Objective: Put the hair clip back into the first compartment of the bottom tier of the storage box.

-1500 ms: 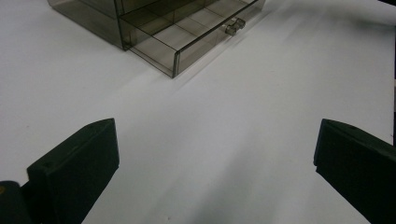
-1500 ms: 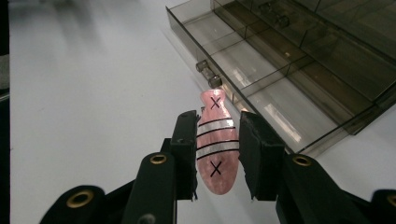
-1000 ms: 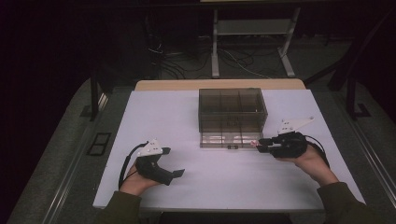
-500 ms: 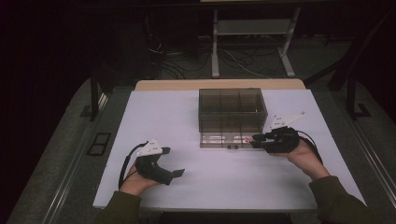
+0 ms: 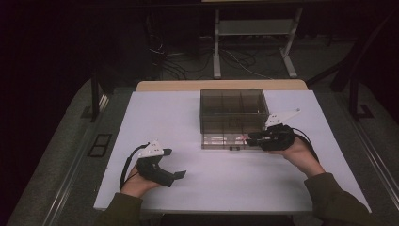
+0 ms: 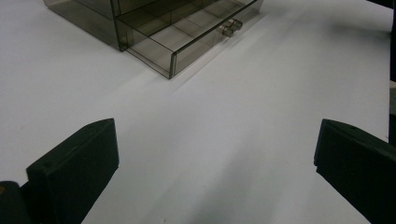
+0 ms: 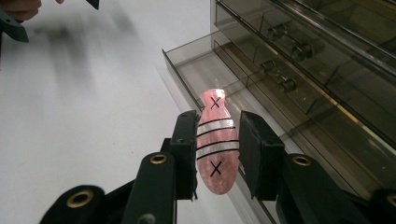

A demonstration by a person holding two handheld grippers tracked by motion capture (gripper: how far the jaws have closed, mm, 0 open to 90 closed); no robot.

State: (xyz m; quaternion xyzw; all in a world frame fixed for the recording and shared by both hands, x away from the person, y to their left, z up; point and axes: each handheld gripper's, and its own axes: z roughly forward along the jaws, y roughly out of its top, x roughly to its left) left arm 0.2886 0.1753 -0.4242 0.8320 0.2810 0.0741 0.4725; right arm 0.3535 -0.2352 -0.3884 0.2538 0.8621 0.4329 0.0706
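A: High view, entries?
B: A smoky drawer cabinet (image 5: 234, 113) was logged at the table's (image 5: 188, 122) far centre, bottom drawer (image 5: 226, 141) drawn out. The right gripper (image 5: 250, 138) was placed at that drawer's right end; the left gripper (image 5: 176, 163) was held near left.

A: Left gripper view?
B: Jaws were recorded wide apart, nothing between.

A: Right gripper view?
B: A pink fish-shaped piece (image 7: 216, 140) was clamped between the jaws, beside the open drawer (image 7: 224, 84).

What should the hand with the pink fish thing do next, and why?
Probably carry it a little farther over the open bottom drawer and lower it in. The right gripper is shut on the pink fish-shaped piece, which hangs at the drawer's edge, not yet inside. The left gripper rests open, apart.
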